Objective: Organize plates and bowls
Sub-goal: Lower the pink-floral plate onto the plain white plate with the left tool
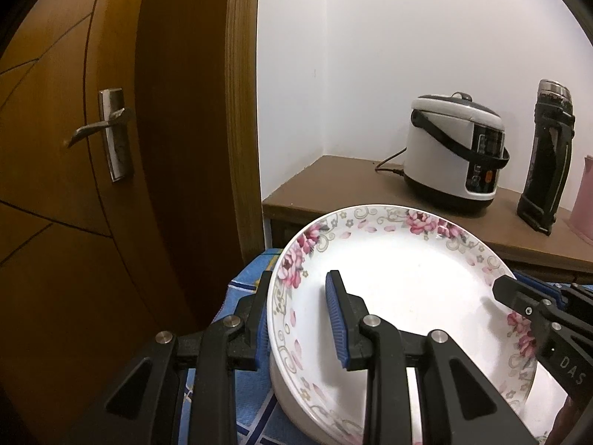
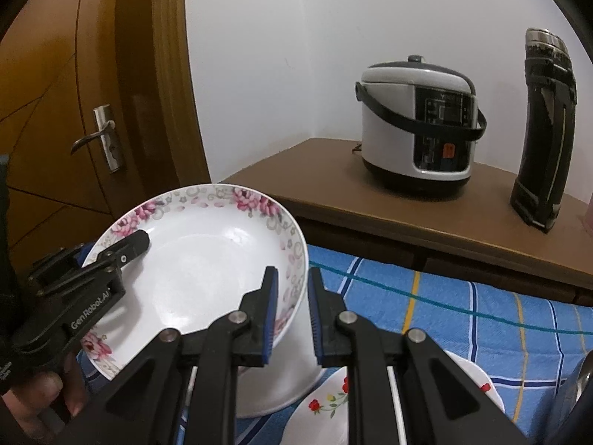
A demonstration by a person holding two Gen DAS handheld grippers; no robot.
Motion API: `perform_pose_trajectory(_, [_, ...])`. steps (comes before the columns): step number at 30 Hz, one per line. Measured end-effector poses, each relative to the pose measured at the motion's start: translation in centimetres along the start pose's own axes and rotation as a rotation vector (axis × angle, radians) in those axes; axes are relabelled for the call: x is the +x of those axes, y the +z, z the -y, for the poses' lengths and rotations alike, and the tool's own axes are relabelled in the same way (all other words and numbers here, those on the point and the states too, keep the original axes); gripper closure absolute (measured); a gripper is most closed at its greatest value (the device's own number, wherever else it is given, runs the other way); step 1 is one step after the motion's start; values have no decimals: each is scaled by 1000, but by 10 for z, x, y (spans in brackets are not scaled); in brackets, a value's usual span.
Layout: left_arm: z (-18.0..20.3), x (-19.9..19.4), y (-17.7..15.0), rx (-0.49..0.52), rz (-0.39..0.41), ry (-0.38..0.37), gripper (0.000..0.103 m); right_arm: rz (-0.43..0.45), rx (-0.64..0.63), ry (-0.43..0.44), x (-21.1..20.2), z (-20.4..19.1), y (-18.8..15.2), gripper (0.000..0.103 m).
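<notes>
Pinching opposite rims of floral plate (image 1: 400, 278): left claw (image 1: 302, 319), right claw (image 2: 292, 319), both narrow

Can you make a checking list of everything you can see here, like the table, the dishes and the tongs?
Surface: blue checked cloth; a brown cabinet behind it.
Job's things: pink-flowered plate lifted between both tongs; a red-flowered plate lies on the cloth; a white dish sits under the lifted plate.
Clutter: rice cooker and black flask on the cabinet.
Grippers: left tongs clamp the plate's left rim; right tongs clamp its right rim.
Cables: the cooker's cord lies on the cabinet.
Surroundings: wooden door with a metal handle, white wall.
</notes>
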State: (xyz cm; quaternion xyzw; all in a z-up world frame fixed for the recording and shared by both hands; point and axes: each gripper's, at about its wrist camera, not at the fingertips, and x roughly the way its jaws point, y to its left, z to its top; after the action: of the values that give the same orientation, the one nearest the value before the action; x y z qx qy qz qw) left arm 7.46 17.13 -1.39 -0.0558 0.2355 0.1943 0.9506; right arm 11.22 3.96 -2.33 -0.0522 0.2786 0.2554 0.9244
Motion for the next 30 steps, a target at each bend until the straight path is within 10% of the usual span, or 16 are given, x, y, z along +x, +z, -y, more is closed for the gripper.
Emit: perform_pose_trajectory(30, [-1,38,-11,-12,-84,-33,72,-92,-12,-42,25,6,0,87])
